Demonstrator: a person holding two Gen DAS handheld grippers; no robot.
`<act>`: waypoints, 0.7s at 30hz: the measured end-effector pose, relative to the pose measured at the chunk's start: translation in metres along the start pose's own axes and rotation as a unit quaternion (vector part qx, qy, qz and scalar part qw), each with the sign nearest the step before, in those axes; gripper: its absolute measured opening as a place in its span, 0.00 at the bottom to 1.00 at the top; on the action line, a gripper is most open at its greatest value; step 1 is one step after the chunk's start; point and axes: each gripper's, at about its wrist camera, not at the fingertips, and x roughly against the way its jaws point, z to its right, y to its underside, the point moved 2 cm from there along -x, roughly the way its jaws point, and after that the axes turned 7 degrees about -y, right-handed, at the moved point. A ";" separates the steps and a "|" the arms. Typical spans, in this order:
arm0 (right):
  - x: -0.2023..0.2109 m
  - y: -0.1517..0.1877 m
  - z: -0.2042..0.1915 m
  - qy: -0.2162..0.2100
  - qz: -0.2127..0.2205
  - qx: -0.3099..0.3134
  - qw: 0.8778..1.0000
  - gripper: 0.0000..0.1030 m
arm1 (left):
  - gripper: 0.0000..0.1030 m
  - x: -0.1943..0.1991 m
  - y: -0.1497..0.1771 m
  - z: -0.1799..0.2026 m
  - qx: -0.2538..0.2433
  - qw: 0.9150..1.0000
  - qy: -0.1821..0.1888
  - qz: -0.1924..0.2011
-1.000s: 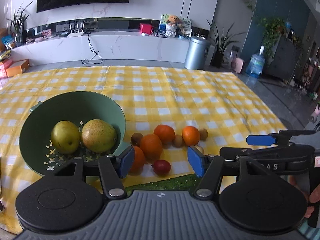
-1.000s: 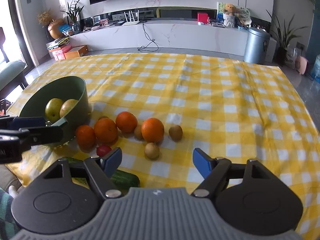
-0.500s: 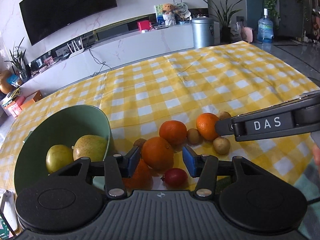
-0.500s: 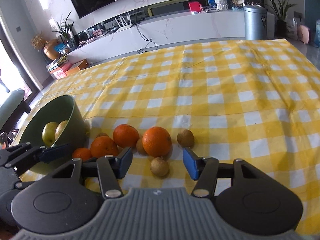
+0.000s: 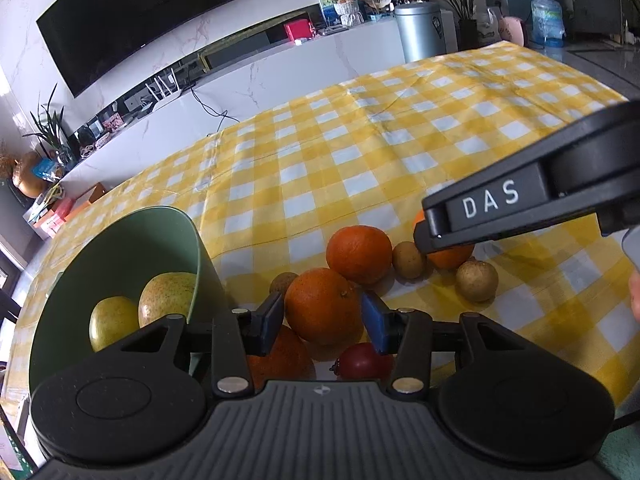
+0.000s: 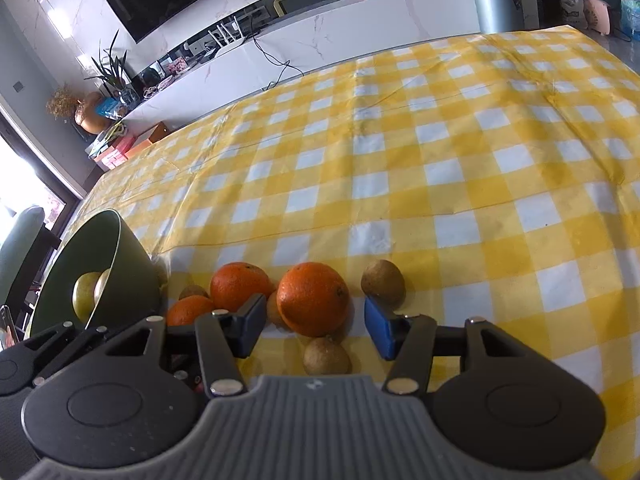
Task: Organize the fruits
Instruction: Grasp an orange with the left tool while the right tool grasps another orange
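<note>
Left wrist view: left tool [image 5: 322, 316] brackets an orange [image 5: 321, 305] beside the green bowl [image 5: 120, 248], jaws apart, seemingly not yet clamped. Right tool [image 6: 316, 330] stands apart around another orange [image 6: 313, 298]. Next, probably: close, lift, drop into bowl.

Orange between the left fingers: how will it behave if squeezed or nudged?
The orange is round, so a nudge would probably roll it into the neighbouring orange or the red fruit. Its rind looks firm, likely tolerating a moderate squeeze. The left gripper brackets its widest part, so slipping seems unlikely.
</note>
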 end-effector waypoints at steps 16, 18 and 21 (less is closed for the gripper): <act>-0.012 -0.001 0.003 -0.004 -0.017 -0.011 1.000 0.38 | 0.46 -0.006 -0.003 0.009 -0.022 1.000 -0.012 0.005; -0.011 0.000 0.002 0.001 -0.017 -0.004 1.000 0.38 | 0.46 -0.005 -0.004 0.007 -0.014 1.000 -0.010 0.006; -0.007 0.000 -0.001 0.009 -0.011 0.004 1.000 0.37 | 0.45 0.001 -0.005 0.003 -0.004 1.000 -0.010 0.013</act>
